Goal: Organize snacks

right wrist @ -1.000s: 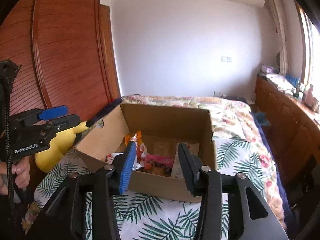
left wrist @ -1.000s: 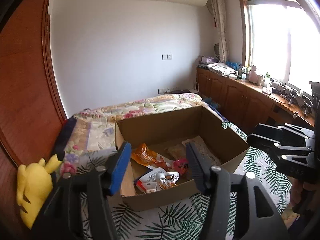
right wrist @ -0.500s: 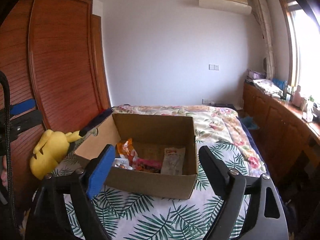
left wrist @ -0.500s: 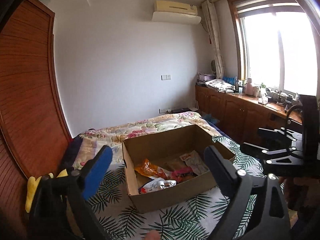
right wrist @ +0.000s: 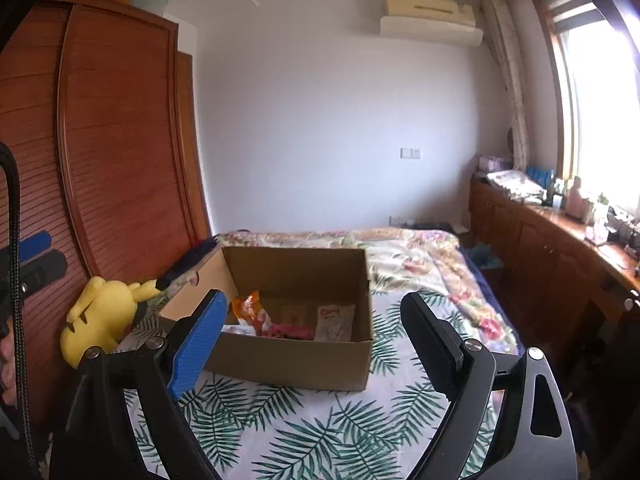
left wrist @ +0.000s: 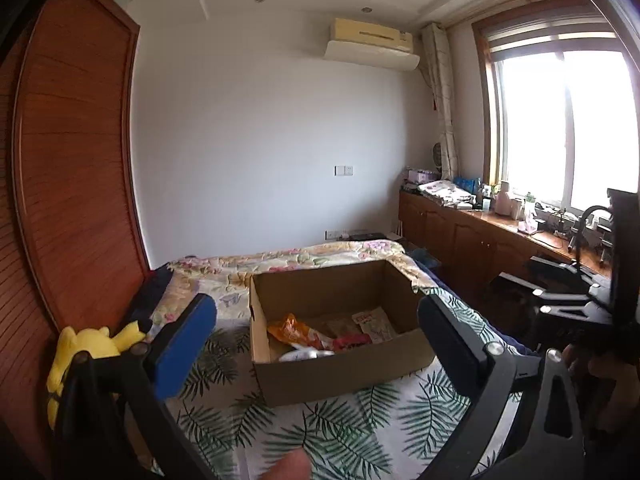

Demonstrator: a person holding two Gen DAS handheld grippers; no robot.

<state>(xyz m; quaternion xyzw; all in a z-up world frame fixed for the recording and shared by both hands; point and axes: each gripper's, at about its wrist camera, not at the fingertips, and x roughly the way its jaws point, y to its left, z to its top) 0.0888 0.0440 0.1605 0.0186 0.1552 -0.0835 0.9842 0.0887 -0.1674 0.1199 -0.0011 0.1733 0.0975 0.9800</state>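
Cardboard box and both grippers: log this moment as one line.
left gripper: open, empty | right gripper: open, empty | cardboard box: on bed, open-topped | snack packets: inside box

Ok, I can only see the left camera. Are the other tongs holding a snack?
Observer: No. The right tongs are wide open, with nothing between them.
Operator: Where are they pointing?
Observer: At the cardboard box. In the right camera it sits between the two fingers, with its long side facing the tongs.
Operator: Is the white packet lying flat in there?
Observer: It doesn't look flat from the right camera. The white packet is propped up near the box's right-hand wall.
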